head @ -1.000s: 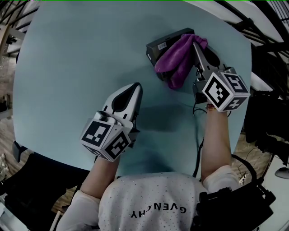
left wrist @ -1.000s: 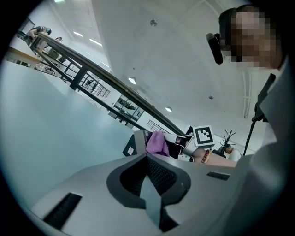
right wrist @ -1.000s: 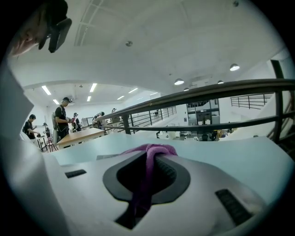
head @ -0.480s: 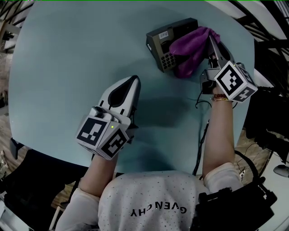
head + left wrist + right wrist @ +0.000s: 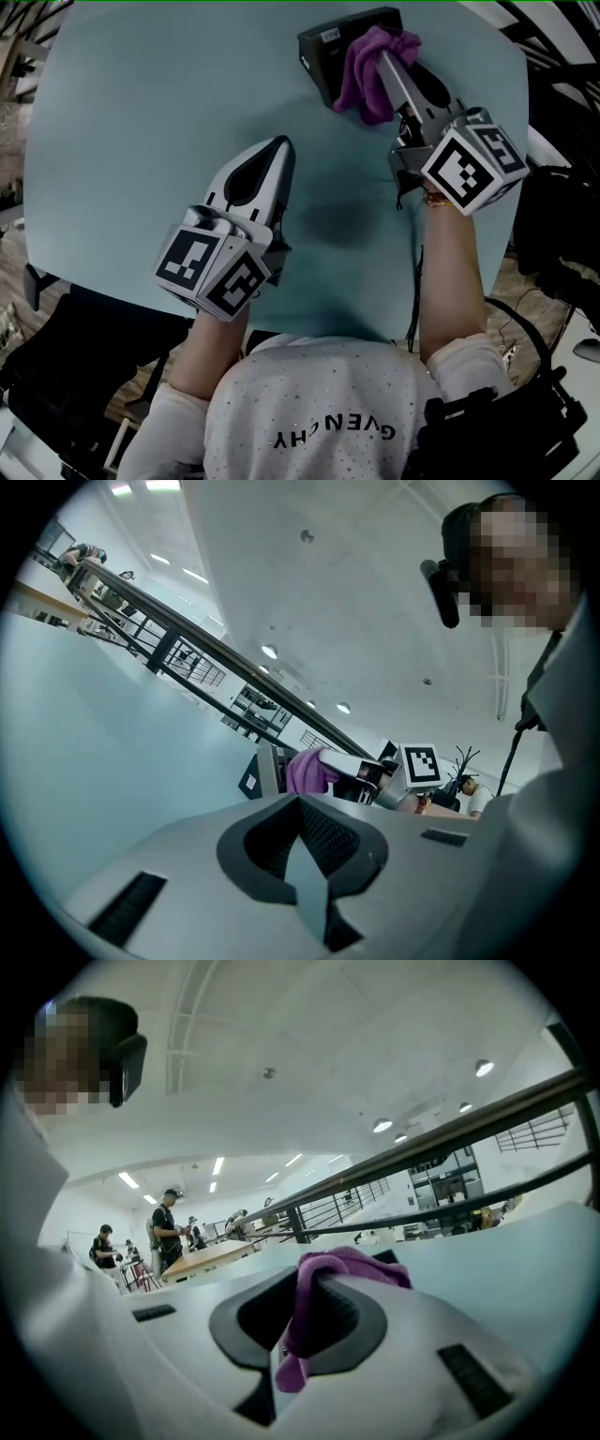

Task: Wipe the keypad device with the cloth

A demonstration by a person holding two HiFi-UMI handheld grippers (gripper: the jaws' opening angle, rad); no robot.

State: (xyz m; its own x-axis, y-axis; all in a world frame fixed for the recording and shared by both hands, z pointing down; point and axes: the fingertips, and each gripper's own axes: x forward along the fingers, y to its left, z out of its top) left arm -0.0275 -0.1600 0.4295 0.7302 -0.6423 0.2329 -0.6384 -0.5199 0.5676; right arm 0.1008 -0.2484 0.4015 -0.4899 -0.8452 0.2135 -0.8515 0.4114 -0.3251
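The dark keypad device stands at the far side of the pale blue table. A purple cloth is draped over its right part and hides the keys. My right gripper is shut on that cloth and presses it onto the device. In the right gripper view the cloth is pinched between the jaws and hangs down. My left gripper lies shut and empty on the table, well short of the device. From the left gripper view, the device, the cloth and the left gripper all show.
A black cable runs along the right forearm to the table's near edge. Dark equipment sits off the table's right side and a dark chair at the lower left. People stand far off in the hall.
My right gripper swept the cloth right, baring the keypad, then back left and farther over the device so that it covers it again. The left gripper has barely moved.
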